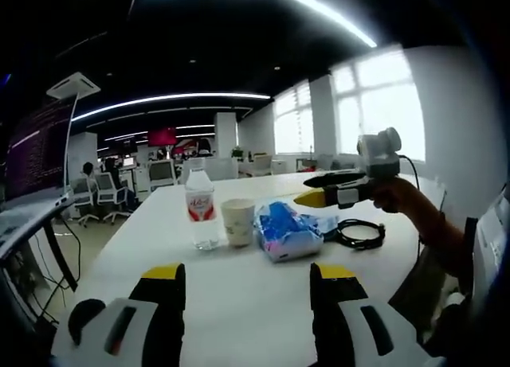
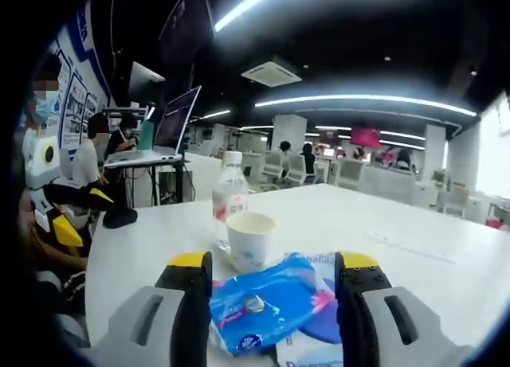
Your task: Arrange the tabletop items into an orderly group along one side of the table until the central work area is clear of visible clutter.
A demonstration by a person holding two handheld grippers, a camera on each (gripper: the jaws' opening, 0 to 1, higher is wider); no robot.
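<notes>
In the left gripper view the left tool (image 1: 247, 291) sits at the bottom of the frame, its jaws spread wide over bare white table (image 1: 239, 319) with nothing between them. Just left of centre stands a water bottle (image 1: 202, 209) with a red label, upright. Touching or nearly touching it on its right is a paper cup (image 1: 238, 221), also upright. Right of the cup lies a blue packet of tissues (image 1: 285, 230), and further right a coil of black cable (image 1: 359, 234). Above the cable, at centre right, the right tool (image 1: 312, 189) reaches in, held by a hand (image 1: 398, 196).

In the right gripper view the bottle (image 2: 229, 198) and cup (image 2: 250, 240) stand at centre left, and the tissue packet (image 2: 267, 303) lies at bottom centre between the right tool's (image 2: 273, 299) spread jaws, which bracket it; whether they already press it I cannot tell.

The packet looks soft and light, with a slick wrapper, so it should crush and may slide; a firm pinch across its middle seems best. The cup is probably thin and easily dented or tipped, better held low on its wall. The bottle looks heavier and stiffer, best taken around the body near the label. The cable is limp and would trail.
</notes>
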